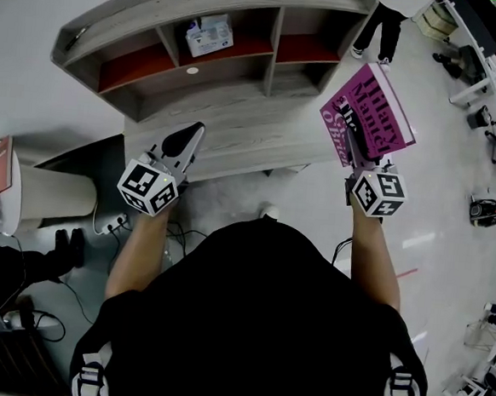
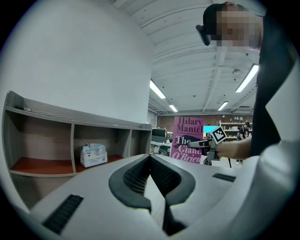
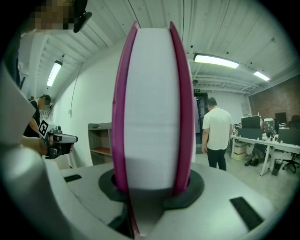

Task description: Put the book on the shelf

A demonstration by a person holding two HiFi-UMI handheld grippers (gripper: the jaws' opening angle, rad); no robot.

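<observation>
Right hand-held gripper (image 3: 152, 187) is clamped on the bottom of the magenta book (image 1: 376, 109), its jaws spread to the book's thickness and the page edges facing its camera; the book stands upright in the air near the right end of the shelf (image 1: 229, 114), not on it; left hand-held gripper (image 1: 191, 135) has its jaws together, nothing between them, before the shelf's front; a white packet (image 1: 209, 36) sits in the shelf's middle compartment.

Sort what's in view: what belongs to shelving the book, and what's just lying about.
Job: thick magenta book, clamped in right gripper; grey wooden shelf unit; left gripper, shut, empty.
Lying about: white-and-blue packet in a shelf compartment; white office desks.
</observation>
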